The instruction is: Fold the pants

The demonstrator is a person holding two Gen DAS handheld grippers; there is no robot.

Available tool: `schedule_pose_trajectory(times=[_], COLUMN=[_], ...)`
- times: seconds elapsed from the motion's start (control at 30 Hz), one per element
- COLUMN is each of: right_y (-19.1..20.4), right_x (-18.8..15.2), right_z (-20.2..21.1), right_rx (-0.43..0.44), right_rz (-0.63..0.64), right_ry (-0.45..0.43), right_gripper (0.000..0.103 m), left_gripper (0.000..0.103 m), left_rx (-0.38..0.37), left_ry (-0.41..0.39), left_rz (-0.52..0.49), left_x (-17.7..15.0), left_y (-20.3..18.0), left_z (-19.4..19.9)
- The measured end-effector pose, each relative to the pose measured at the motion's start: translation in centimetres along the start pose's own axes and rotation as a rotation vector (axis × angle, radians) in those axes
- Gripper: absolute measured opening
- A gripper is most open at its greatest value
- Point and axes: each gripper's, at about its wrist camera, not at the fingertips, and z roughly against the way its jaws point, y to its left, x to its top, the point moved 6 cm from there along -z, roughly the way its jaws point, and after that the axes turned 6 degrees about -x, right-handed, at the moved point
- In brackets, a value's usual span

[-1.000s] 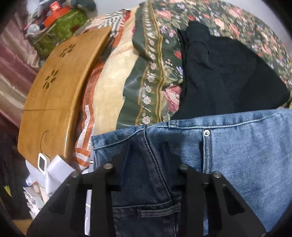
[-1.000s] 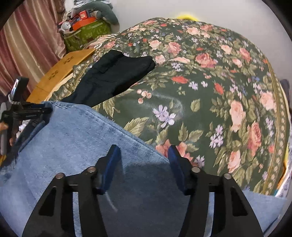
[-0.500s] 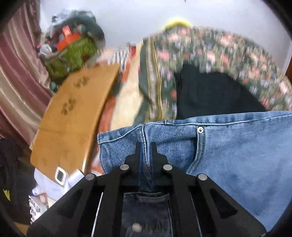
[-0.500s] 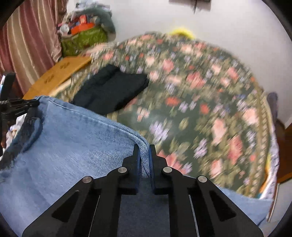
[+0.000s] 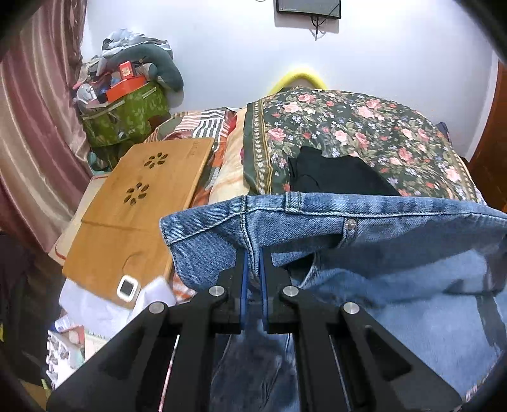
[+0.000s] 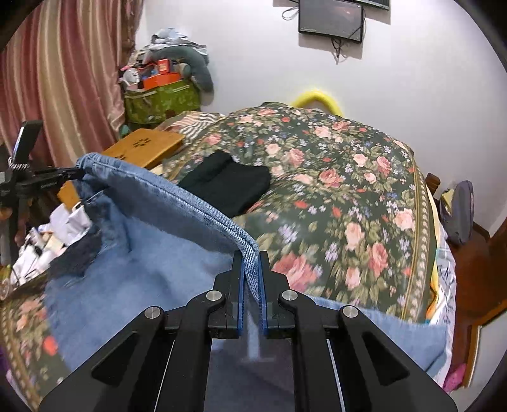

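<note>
Bedroom: white wall with dark screen (image 6: 331, 19) up top, striped curtain (image 5: 35, 133) to the side, bed (image 6: 364, 196) under green floral spread filling the ground ahead of both tongs. Black folded garment (image 6: 228, 187) on the spread, beyond the denim. Bamboo lap tray (image 5: 139, 202) off toward the left tongs' outer side.

Left tongs (image 5: 252, 263): pinched narrow on the jeans (image 5: 364, 228) at the waistband, right on the side seam near a belt loop; rivet and pocket just beside. Right tongs (image 6: 251, 264): likewise clamped narrow, on a doubled stitched edge of the same jeans. Left tongs also visible far out at the opposite corner in the right wrist view, denim stretched between. Jeans raised off the bed along that edge, rest hanging below and toward the camera.

Step in hand, by judgement: lifting the held edge clear to carry it over for a fold. Worth doing well: both corners level and taut, no sag in the middle; enough height so trailing cloth clears the spread; landing short of the black garment; edges matched before release.

Against a second back: both tongs then gaped wide over flat denim, nothing gripped; now shut on cloth. Edge up off the bed, view tipped higher, wall and screen newly in sight.
</note>
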Motion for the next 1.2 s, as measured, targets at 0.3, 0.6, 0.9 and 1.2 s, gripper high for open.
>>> schedule_pose_trajectory(times=[0.3, 0.6, 0.9, 1.2], right_y=[4.4, 6.9, 7.2, 3.6], right_x=[-5.3, -10.4, -11.8, -10.9], right_z=[3.7, 3.2, 3.4, 6.9], right_rx=[0.049, 0.082, 0.110, 0.004], right_rz=[0.026, -0.023, -0.031, -0.054], right_ry=[0.025, 0.107, 0.134, 0.079], right_gripper=[0.006, 0.007, 0.017, 0.080], left_gripper=[0.006, 0.000, 0.005, 0.080], left_rx=[-0.036, -0.014, -0.031, -0.067], left_ry=[0.055, 0.167, 0.132, 0.026], left_rz=[0.021, 0.050, 0.054, 0.001], left_x=[-7.0, -14.4, -14.8, -9.3], left_y=[1.4, 2.2, 1.0, -3.5], left_z=[3.9, 3.4, 6.7, 8.5])
